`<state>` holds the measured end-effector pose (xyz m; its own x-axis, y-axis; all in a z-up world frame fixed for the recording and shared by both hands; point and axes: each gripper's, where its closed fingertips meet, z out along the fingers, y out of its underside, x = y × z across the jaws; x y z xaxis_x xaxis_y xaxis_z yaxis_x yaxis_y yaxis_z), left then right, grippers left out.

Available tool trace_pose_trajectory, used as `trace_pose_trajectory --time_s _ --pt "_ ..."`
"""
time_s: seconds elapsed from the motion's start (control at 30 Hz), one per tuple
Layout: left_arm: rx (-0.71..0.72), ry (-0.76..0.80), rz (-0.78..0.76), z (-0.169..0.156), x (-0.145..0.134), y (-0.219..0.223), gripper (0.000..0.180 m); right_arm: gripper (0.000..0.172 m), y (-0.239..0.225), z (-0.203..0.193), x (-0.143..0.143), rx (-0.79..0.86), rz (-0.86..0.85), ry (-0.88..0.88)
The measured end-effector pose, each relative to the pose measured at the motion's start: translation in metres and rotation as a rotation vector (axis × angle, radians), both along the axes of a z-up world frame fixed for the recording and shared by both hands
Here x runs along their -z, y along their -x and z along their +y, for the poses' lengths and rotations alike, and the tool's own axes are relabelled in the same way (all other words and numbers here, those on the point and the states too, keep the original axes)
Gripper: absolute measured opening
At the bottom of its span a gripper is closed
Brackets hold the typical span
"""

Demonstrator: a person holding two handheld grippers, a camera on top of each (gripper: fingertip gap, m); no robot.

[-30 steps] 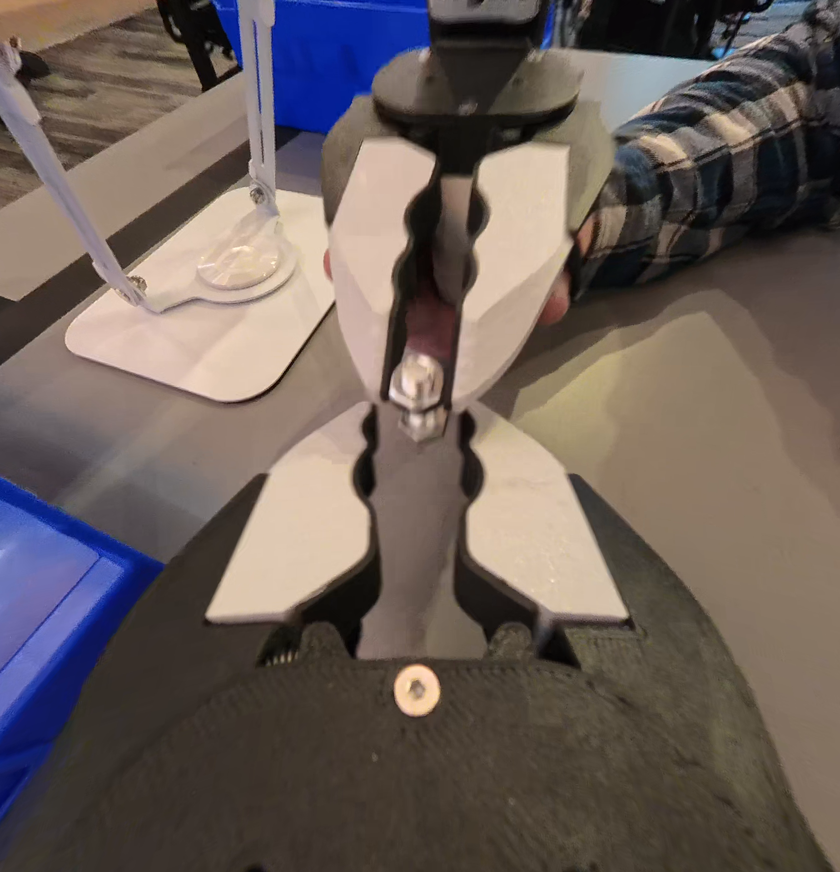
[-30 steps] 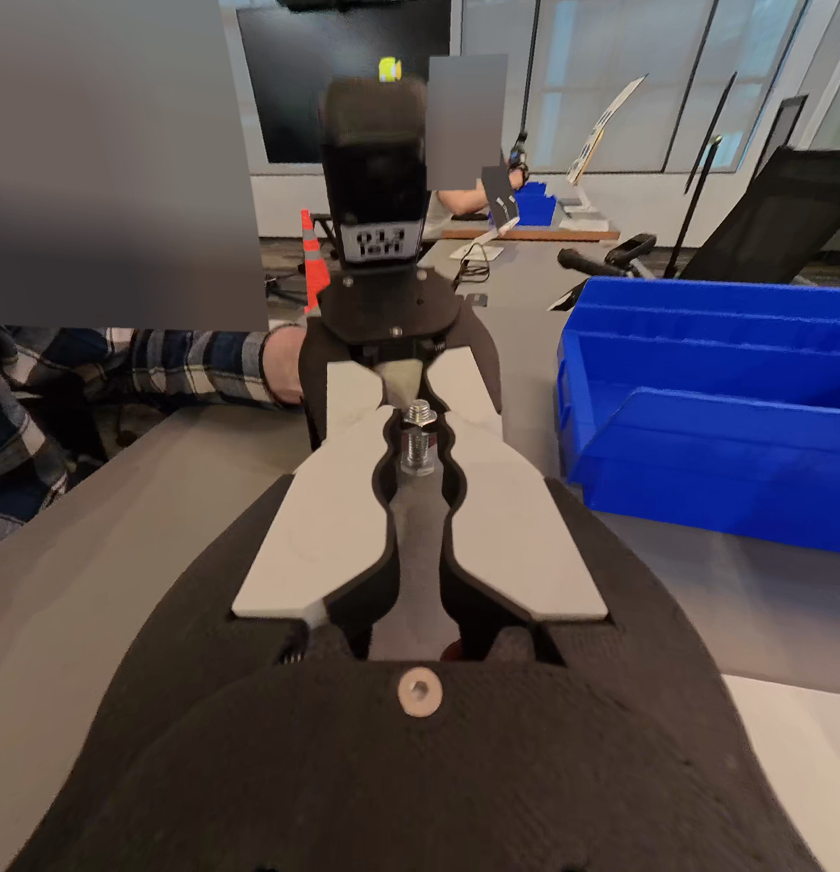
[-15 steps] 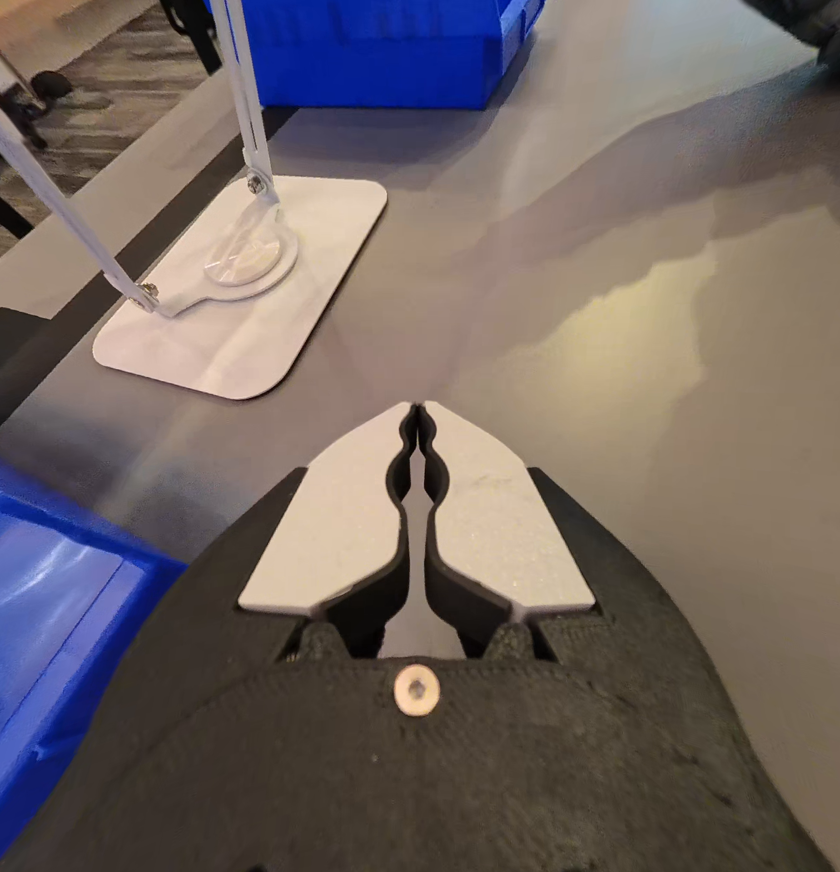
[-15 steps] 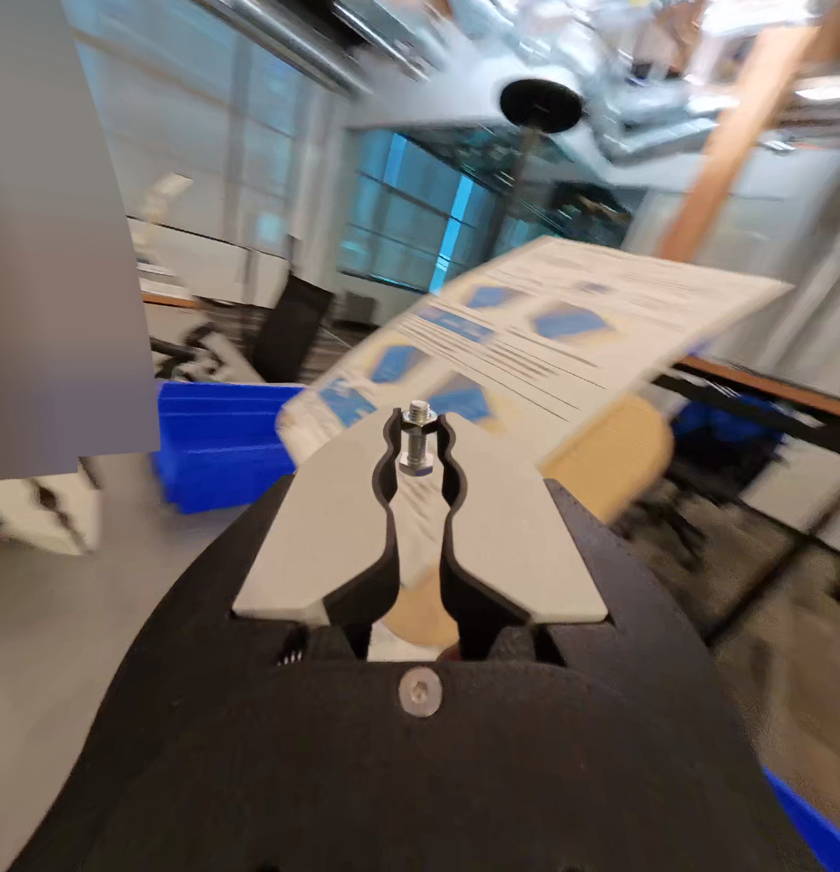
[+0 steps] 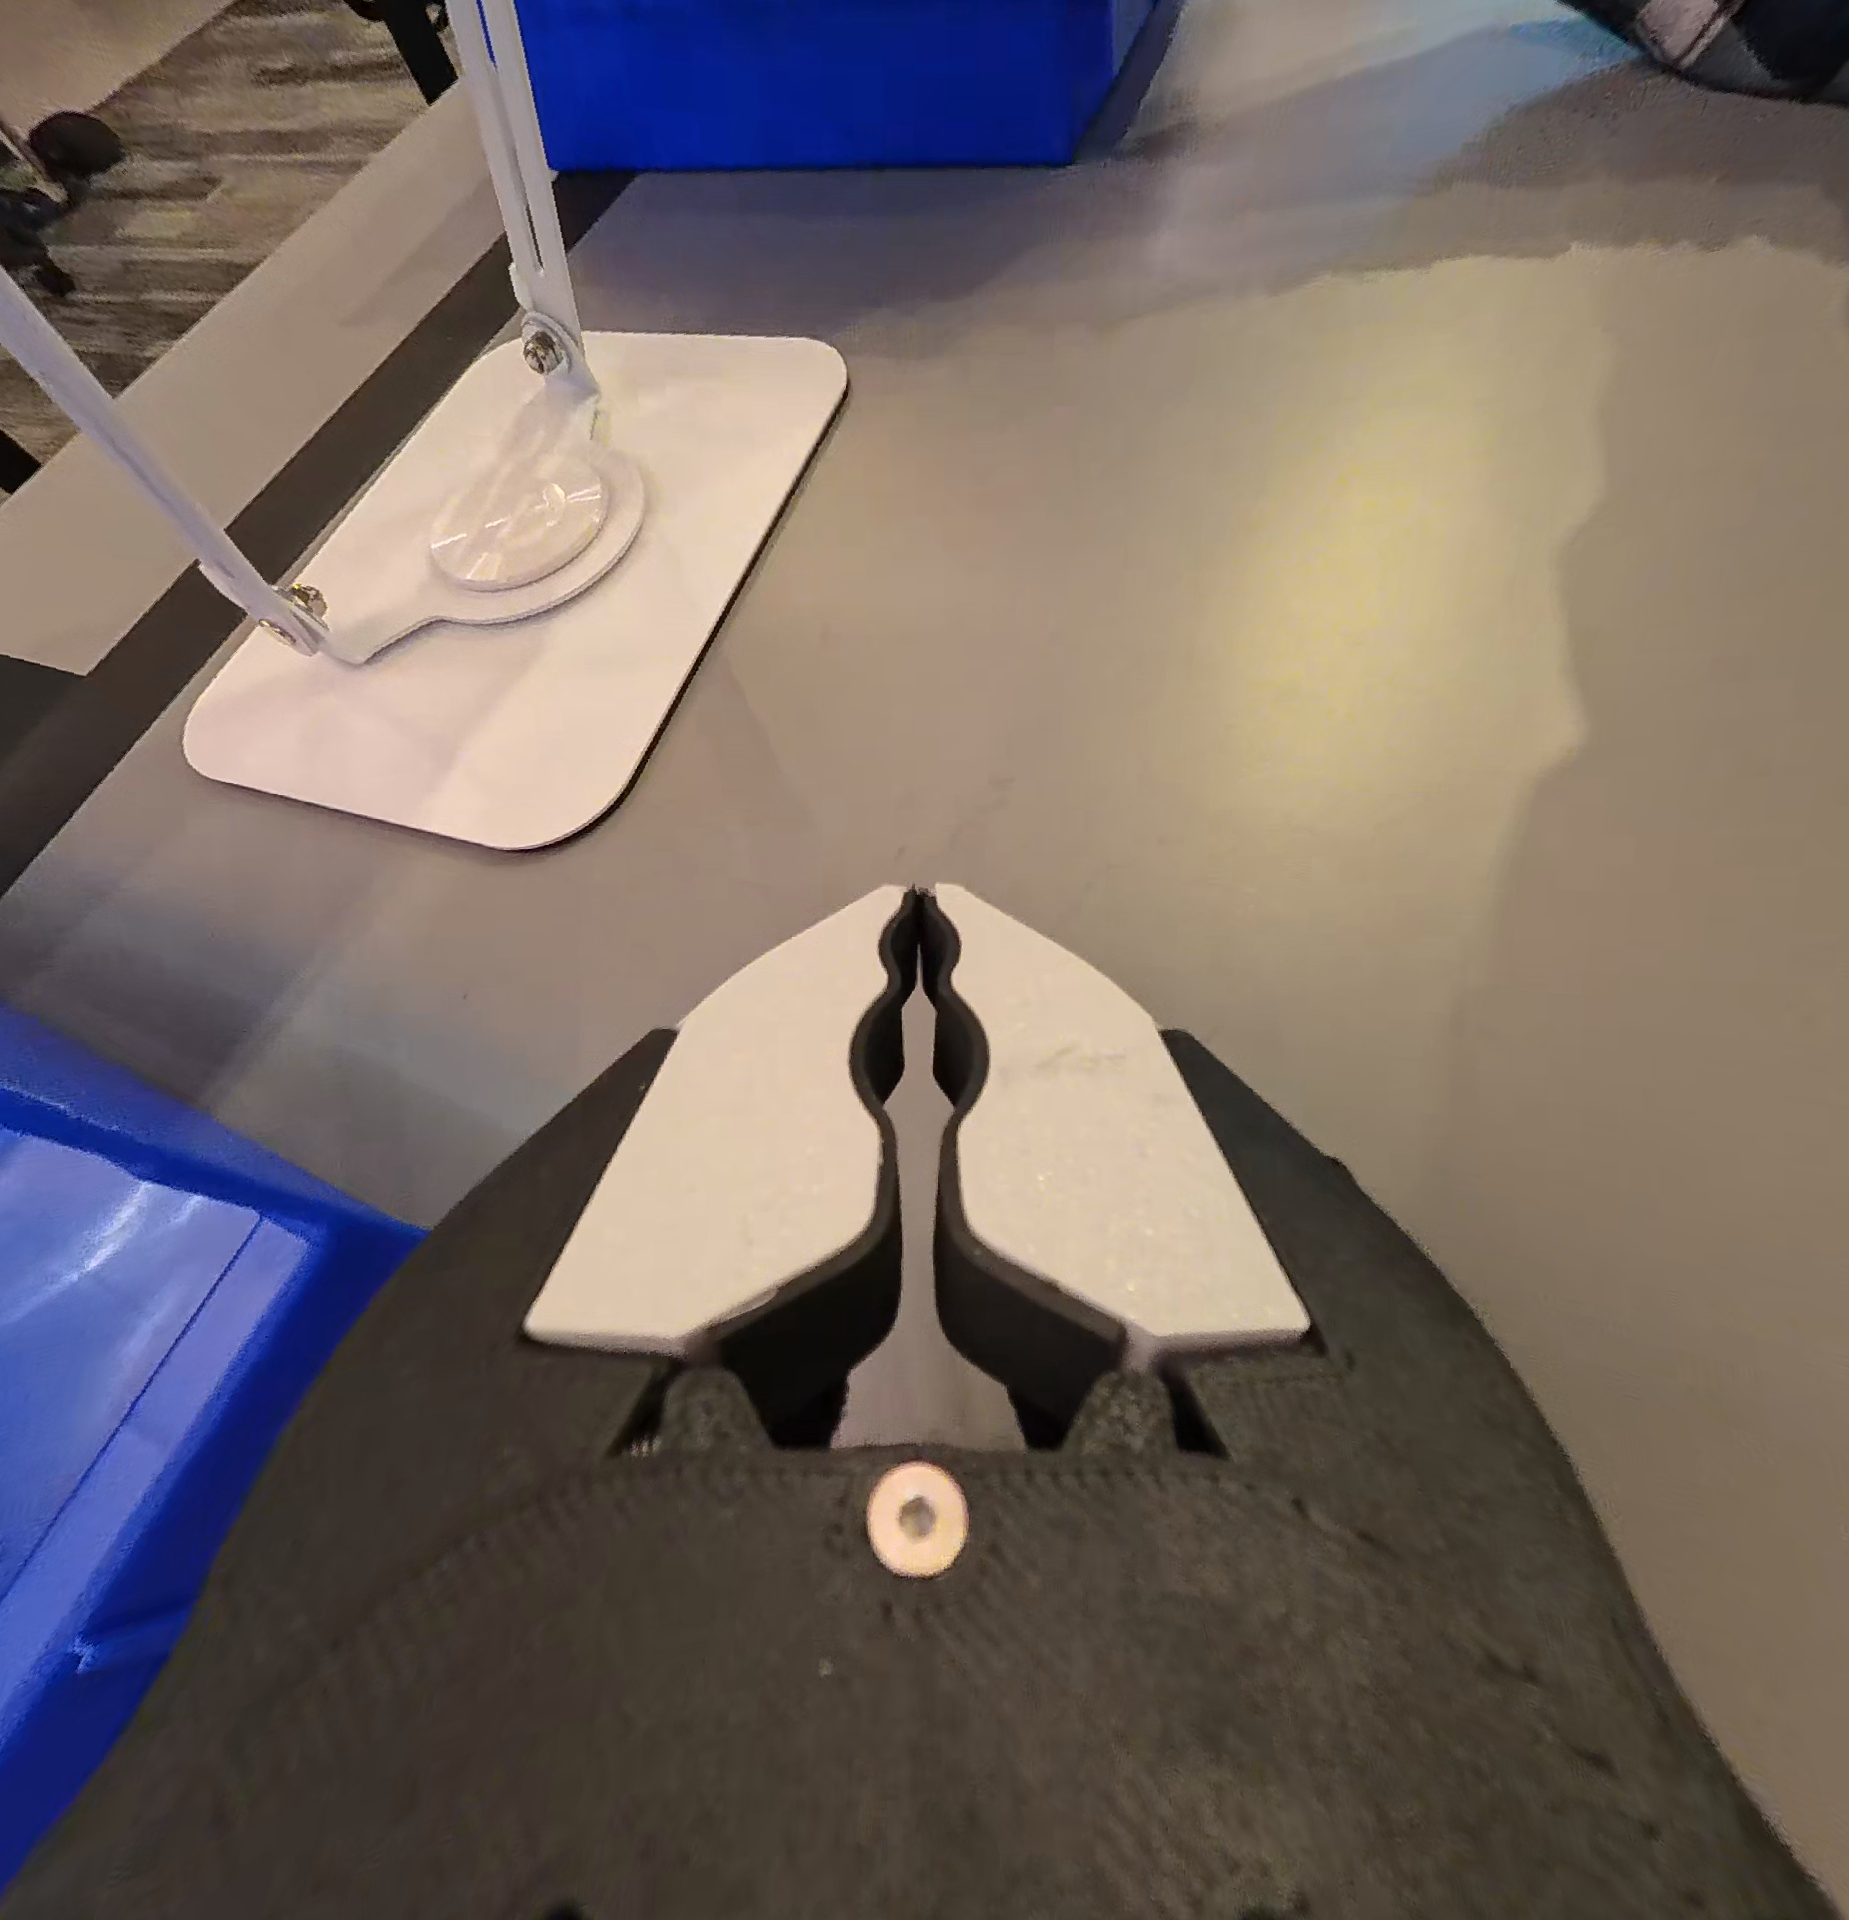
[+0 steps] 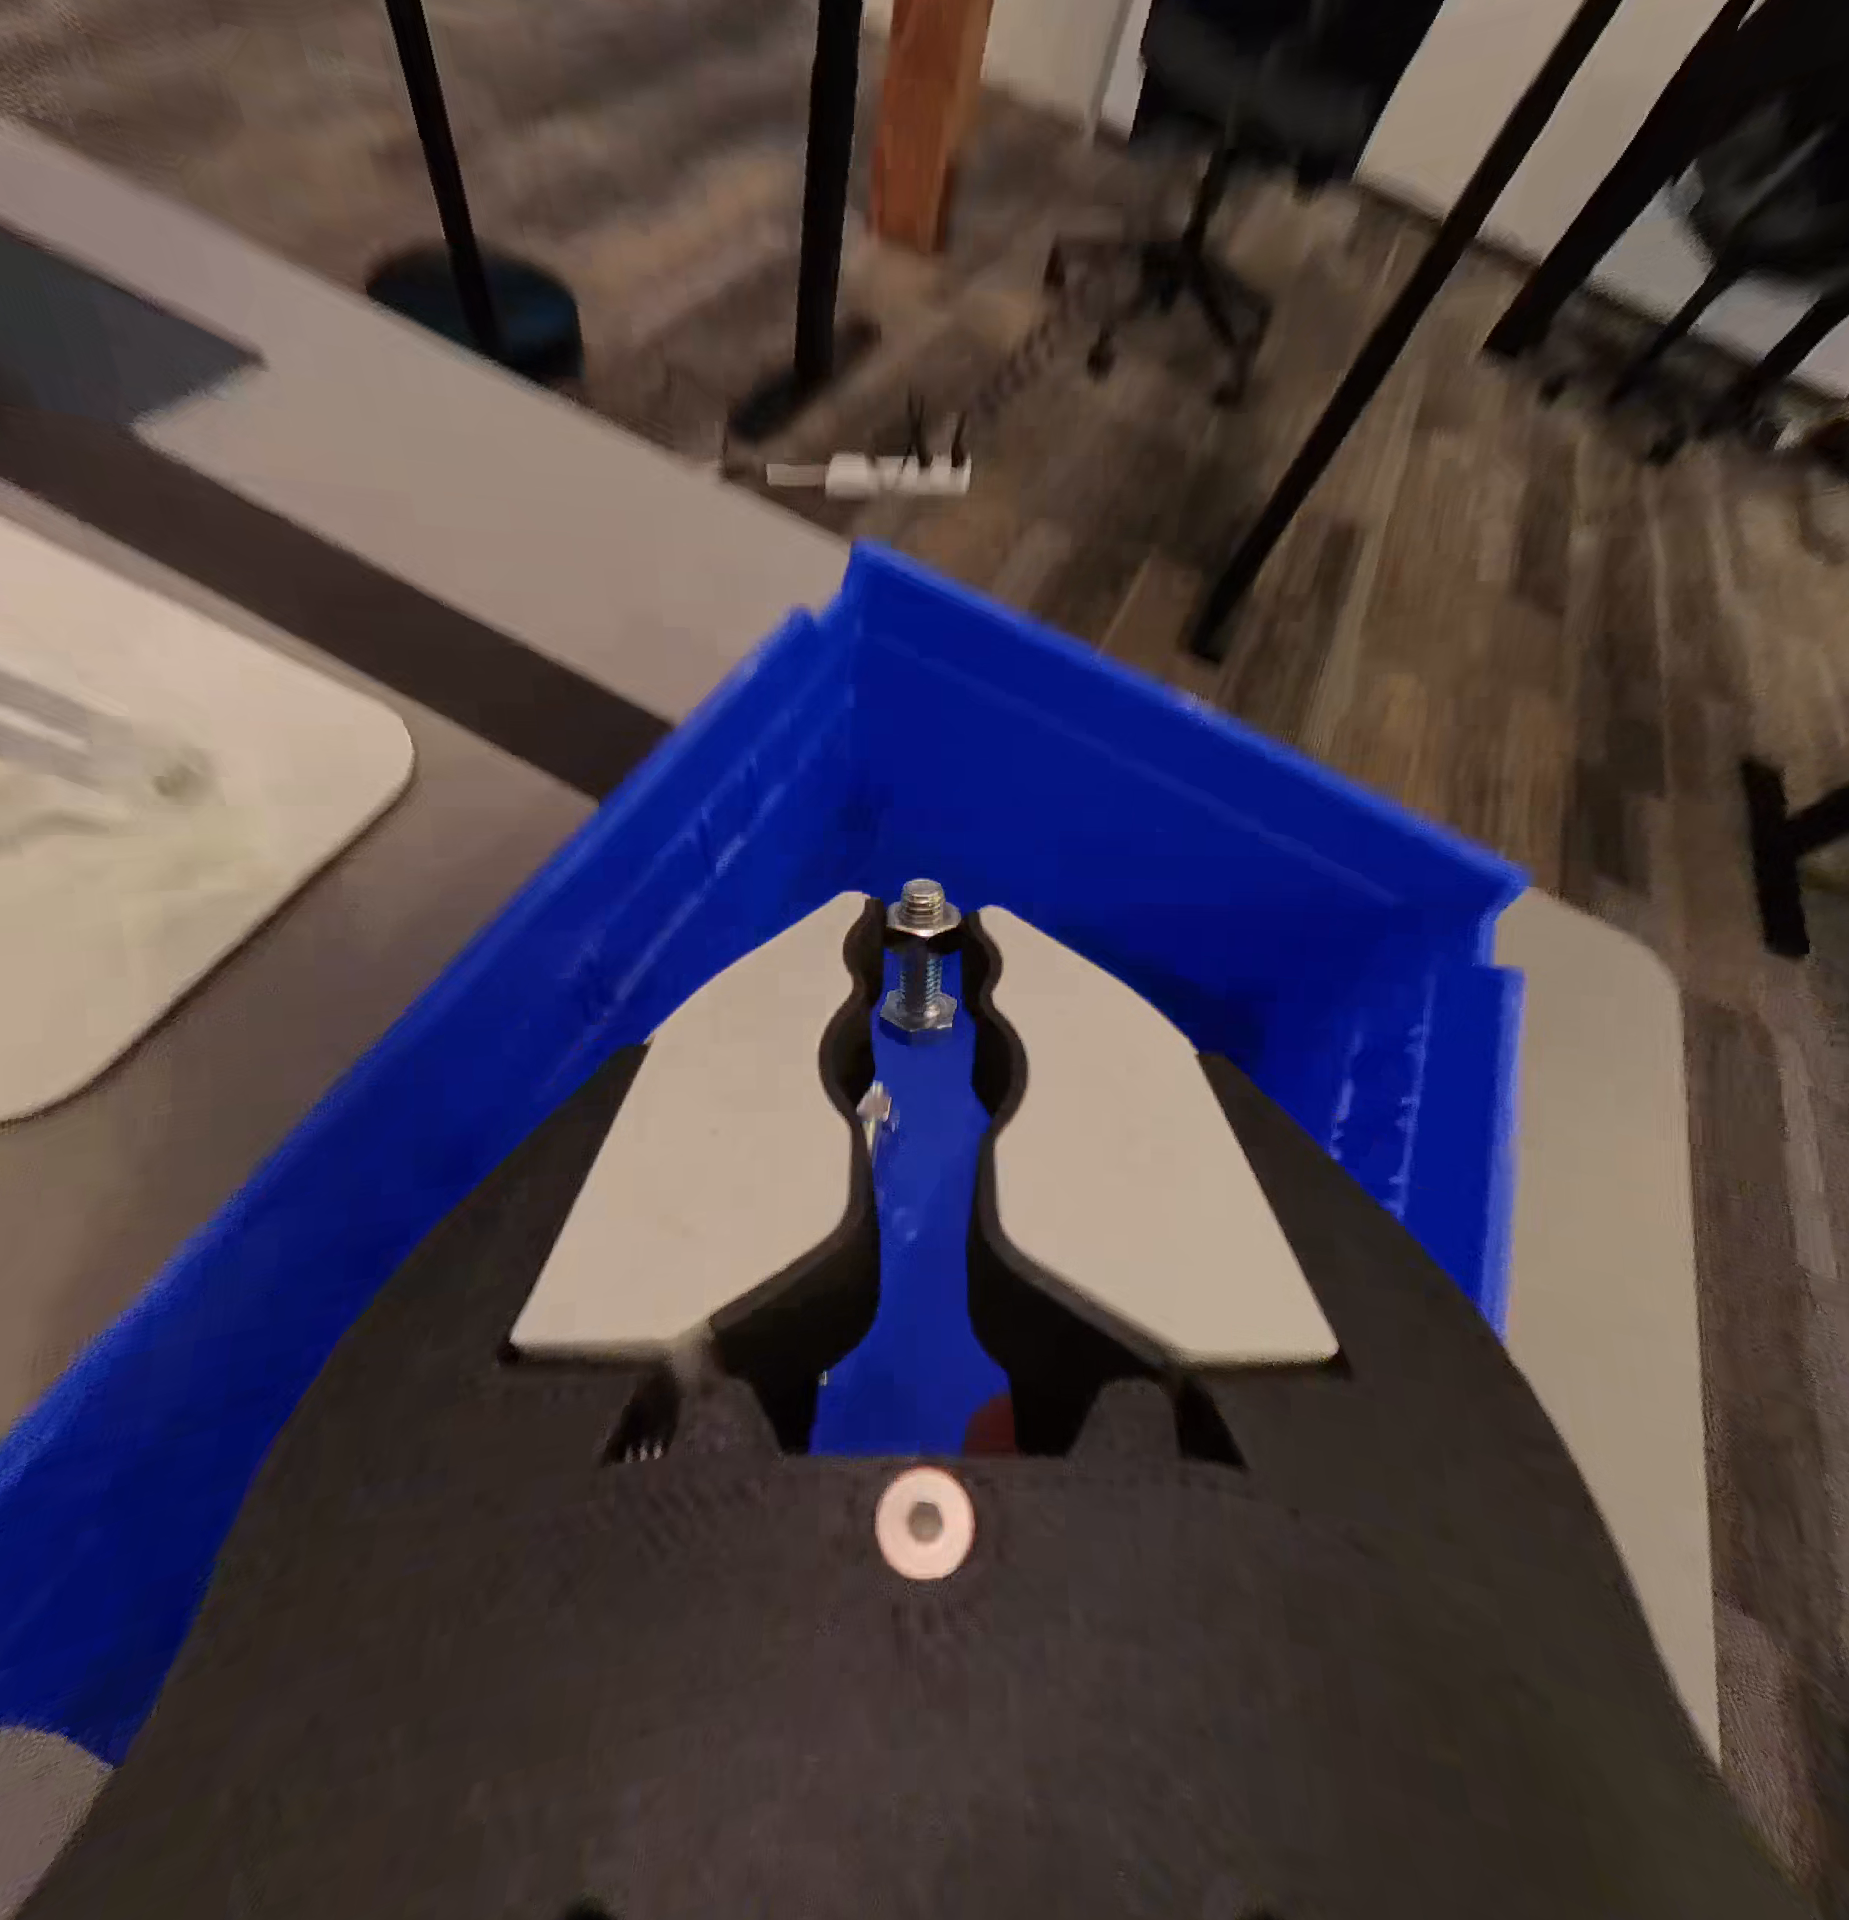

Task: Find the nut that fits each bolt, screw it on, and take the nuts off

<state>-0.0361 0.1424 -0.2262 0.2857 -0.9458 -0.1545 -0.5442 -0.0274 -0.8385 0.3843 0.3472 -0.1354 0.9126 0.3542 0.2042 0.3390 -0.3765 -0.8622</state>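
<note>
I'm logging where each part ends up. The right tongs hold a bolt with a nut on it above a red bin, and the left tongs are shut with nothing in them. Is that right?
Almost. The bin is blue, not red, as the right wrist view shows. The rest stands: the right tongs grip the nut threaded on the bolt, and the left tongs are shut on nothing.

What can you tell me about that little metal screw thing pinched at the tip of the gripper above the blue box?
It is a small silvery bolt with a hex head at the near end, a bare threaded shank, and a hex nut screwed on near its far end. The right gripper pinches it at the nut, between its fingertips. It points away from the camera, held over the open blue bin.
</note>
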Motion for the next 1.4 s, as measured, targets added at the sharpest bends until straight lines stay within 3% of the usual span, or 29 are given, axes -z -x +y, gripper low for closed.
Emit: trace_pose_trajectory --time_s 0.27,0.4,0.57,0.67,0.7,0.8,0.93,1.13,1.2,1.3,1.4 --pt "0.002 0.002 0.006 0.0 0.001 0.001 0.0 0.015 -0.013 -0.005 0.084 0.01 -0.073 0.361" --pt "0.001 0.004 0.015 0.0 0.003 0.001 0.0 0.016 -0.019 -0.013 0.111 0.007 -0.125 0.494" --pt "0.008 0.018 0.021 0.0 0.007 0.0 0.0 0.016 -0.02 -0.016 0.119 0.001 -0.094 0.534" --pt "0.014 0.026 0.02 -0.001 0.008 -0.001 0.0 0.049 -0.024 -0.014 0.117 0.021 -0.093 0.526" --pt "0.018 0.03 0.018 -0.002 0.008 -0.001 0.0 0.05 -0.025 -0.014 0.115 0.027 -0.089 0.525" --pt "0.02 0.032 0.014 -0.002 0.007 -0.001 0.0 0.054 -0.028 -0.012 0.107 0.046 -0.104 0.497" --pt "0.009 0.022 -0.013 0.0 -0.001 0.002 0.003 0.047 -0.032 -0.011 0.073 0.085 -0.154 0.402" --pt "-0.166 -0.091 -0.074 0.027 -0.042 0.04 0.009 0.019 -0.027 -0.019 -0.012 0.141 -0.289 0.096" --pt "-0.315 -0.093 -0.117 0.046 -0.061 0.069 0.011 0.002 -0.008 -0.027 -0.038 0.111 -0.308 -0.025" --pt "-0.461 -0.131 -0.181 0.069 -0.094 0.106 0.014 0.0 0.041 -0.043 -0.065 -0.008 -0.285 -0.199" --pt "-0.539 -0.13 -0.128 0.102 -0.108 0.126 0.017 0.0 0.11 -0.068 -0.067 -0.188 -0.196 -0.292"
